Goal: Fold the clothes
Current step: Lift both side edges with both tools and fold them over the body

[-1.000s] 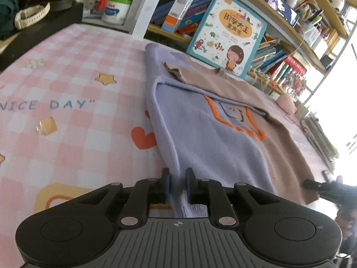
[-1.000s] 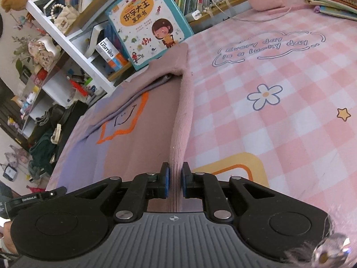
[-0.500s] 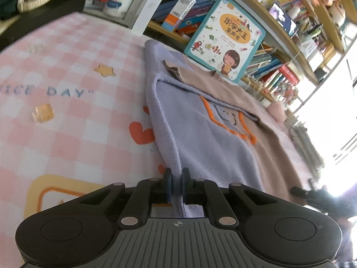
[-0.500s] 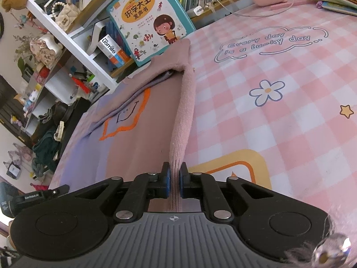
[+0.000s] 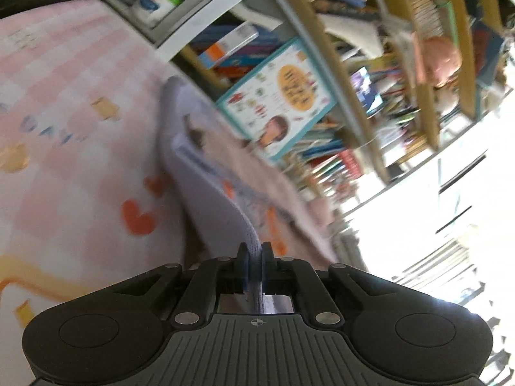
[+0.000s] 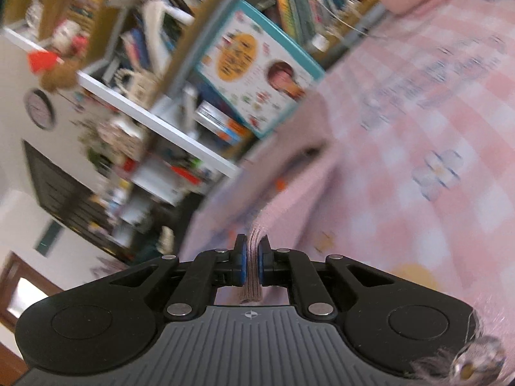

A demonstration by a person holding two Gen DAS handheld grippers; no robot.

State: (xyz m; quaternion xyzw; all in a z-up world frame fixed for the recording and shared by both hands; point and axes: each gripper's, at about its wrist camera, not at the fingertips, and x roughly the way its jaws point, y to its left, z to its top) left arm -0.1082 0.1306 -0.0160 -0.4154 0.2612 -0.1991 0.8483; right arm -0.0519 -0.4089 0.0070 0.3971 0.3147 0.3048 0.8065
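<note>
With your left gripper (image 5: 253, 259) and right gripper (image 6: 252, 257) each clamped on a near hem corner of the sweater (image 5: 206, 173) lying on the checked cloth (image 5: 64, 148), the fold looks barely begun (sleeves seemingly tucked), leaving open cloth until the bookshelf (image 5: 322, 74) at twelve o'clock.

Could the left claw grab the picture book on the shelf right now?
Probably not. The left claw is shut on the sweater's lilac hem, so it would have to let go first. The book stands beyond the sweater's far end, against the shelf.
</note>
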